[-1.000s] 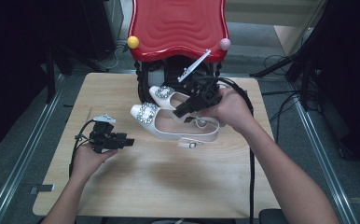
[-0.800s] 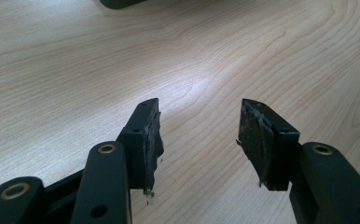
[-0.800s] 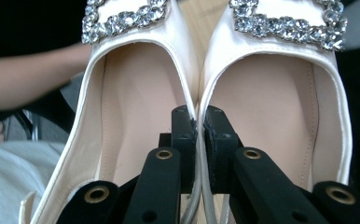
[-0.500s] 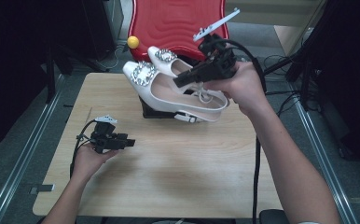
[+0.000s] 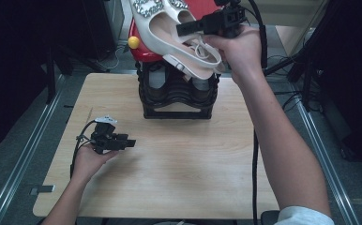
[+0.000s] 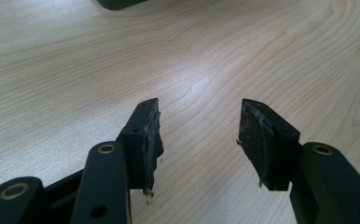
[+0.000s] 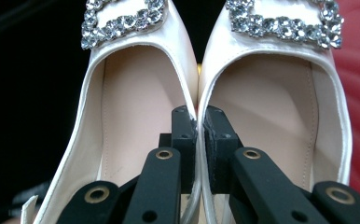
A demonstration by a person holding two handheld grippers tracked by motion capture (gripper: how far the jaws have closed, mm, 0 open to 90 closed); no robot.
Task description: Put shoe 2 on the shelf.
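Shoes (image 5: 179, 33) lifted higher by right tool (image 7: 199, 140).

Two white shoes (image 5: 179, 33), one black rack (image 5: 177, 93), two tongs (image 5: 123, 143).

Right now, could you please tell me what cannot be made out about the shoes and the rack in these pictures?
- Shoes: in the high view the toes are cut off by the top edge; in the right gripper view the heels sit behind the right tongs.
- Black rack: its upper part is hidden by the shoes and the red top.
- Left tongs: small in the high view; the left gripper view shows them open over the table.
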